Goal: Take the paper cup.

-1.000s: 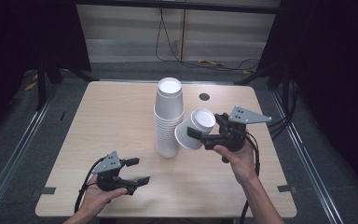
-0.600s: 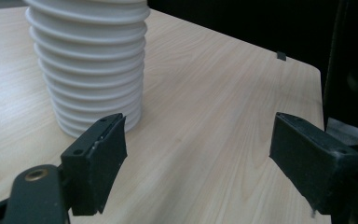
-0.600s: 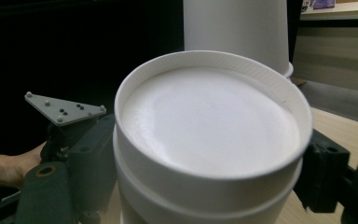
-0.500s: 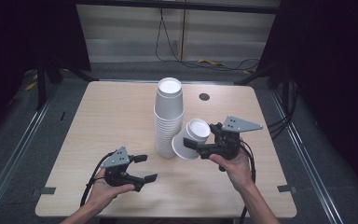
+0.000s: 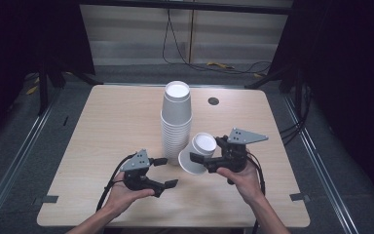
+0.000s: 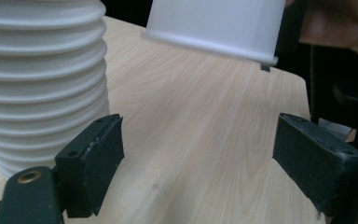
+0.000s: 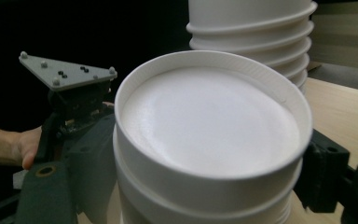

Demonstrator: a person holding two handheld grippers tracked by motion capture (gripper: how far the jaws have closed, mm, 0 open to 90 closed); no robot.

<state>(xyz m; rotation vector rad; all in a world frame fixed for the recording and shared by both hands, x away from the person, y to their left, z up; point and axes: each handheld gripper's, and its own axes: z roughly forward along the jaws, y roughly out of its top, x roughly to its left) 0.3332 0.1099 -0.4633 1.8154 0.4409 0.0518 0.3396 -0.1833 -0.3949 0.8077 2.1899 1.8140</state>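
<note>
**White paper cup clamped beside a tall stack**

Seen from the high view, near the centre of the frame: a white paper cup (image 5: 198, 153), tilted with its flat bottom up and toward the camera, its rolled rim low and to the left. Clamped on both sides by the right gripper (image 5: 209, 155), held in a hand at lower right. Smooth matte wall, slightly tapered; in the right gripper view (image 7: 209, 135), a raised ring around the recessed base. Just left of it, touching or nearly so, a tall stack of cups (image 5: 176, 120), upside down, ribbed by many rims, on the pale wooden table (image 5: 112, 122). At lower left, the left gripper (image 5: 163, 172), jaws apart and just been opening, nothing between them.
</note>
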